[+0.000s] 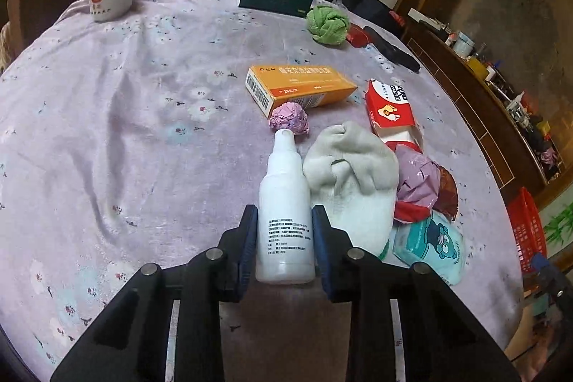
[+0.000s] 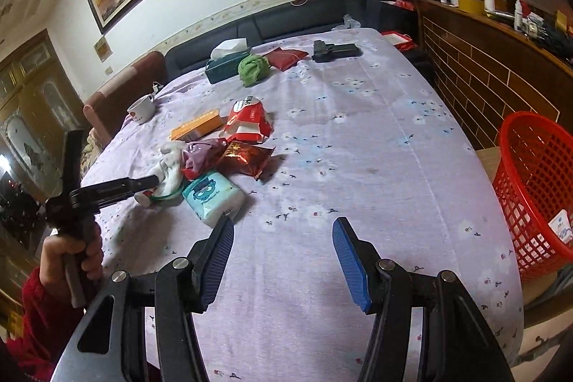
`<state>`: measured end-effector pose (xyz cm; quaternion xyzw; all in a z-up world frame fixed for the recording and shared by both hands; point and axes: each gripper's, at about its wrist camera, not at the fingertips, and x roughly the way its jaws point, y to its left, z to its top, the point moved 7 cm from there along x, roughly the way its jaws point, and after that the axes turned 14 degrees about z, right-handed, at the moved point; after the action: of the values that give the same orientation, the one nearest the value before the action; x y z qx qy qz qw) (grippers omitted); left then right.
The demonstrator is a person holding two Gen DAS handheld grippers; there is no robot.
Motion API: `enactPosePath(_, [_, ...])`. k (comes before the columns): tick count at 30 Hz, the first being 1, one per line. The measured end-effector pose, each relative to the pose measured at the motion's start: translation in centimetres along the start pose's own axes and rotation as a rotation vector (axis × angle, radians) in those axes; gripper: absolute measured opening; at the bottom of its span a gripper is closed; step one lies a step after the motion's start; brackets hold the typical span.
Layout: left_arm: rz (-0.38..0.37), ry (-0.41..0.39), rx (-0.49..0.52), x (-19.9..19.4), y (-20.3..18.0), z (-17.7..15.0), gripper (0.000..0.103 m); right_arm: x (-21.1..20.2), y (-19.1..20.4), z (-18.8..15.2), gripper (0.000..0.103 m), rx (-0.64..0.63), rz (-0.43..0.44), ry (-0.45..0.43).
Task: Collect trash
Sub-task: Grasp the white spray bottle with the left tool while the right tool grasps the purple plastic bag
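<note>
The red plastic mesh basket (image 2: 533, 188) stood beside the table (image 2: 358, 149) and held one white packet with blue print. The left gripper (image 1: 284, 224) pinched a white plastic spray bottle (image 1: 284, 203) lying on the lilac flowered cloth; its small label text was unreadable. The right gripper (image 2: 283, 238) was spread over bare cloth. An orange cardboard box (image 1: 301, 88) showed a barcode.

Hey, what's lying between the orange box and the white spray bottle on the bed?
A crumpled pink paper ball lies between the orange box and the white spray bottle, just past the bottle's nozzle. The left wrist view shows it.
</note>
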<state>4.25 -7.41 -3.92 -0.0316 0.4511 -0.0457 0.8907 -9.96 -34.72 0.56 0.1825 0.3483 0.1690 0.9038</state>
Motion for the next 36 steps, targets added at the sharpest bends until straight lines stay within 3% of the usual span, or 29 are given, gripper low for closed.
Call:
enactPosePath(3, [-0.024,-0.018,-0.030,-0.5,0.6,-0.2,0.029,0.6,1.0,0.6,0.062,-0.012,0.016,0.009])
enactPosePath(8, [-0.041,-0.125,-0.057,-3.1,1.4,-0.8,0.029,2.5,3.6,2.2,0.062,-0.021,0.095,0.030])
enactPosePath(14, [-0.082,-0.156,-0.083,-3.8,1.9,-0.8,0.029,7.6,6.6,4.3,0.062,-0.043,0.129,0.078])
enactPosePath(23, [-0.120,-0.163,-0.091,-4.0,1.9,-0.8,0.029,16.9,8.5,6.0,0.061,-0.128,0.023,0.163])
enactPosePath(25, [-0.126,-0.165,-0.091,-4.1,1.9,-0.8,0.029,18.2,8.3,6.1,0.056,-0.170,-0.050,0.185])
enactPosePath(27, [-0.132,-0.168,-0.091,-4.1,1.9,-0.8,0.029,19.1,7.8,5.8,0.050,-0.163,-0.058,0.197])
enactPosePath(30, [-0.136,-0.175,-0.090,-4.2,1.8,-0.8,0.029,18.8,7.5,5.4,0.041,-0.160,-0.045,0.183])
enactPosePath(36, [-0.111,-0.227,-0.055,-5.3,1.0,-1.5,0.029,13.9,8.8,5.2,0.040,-0.189,0.014,0.039])
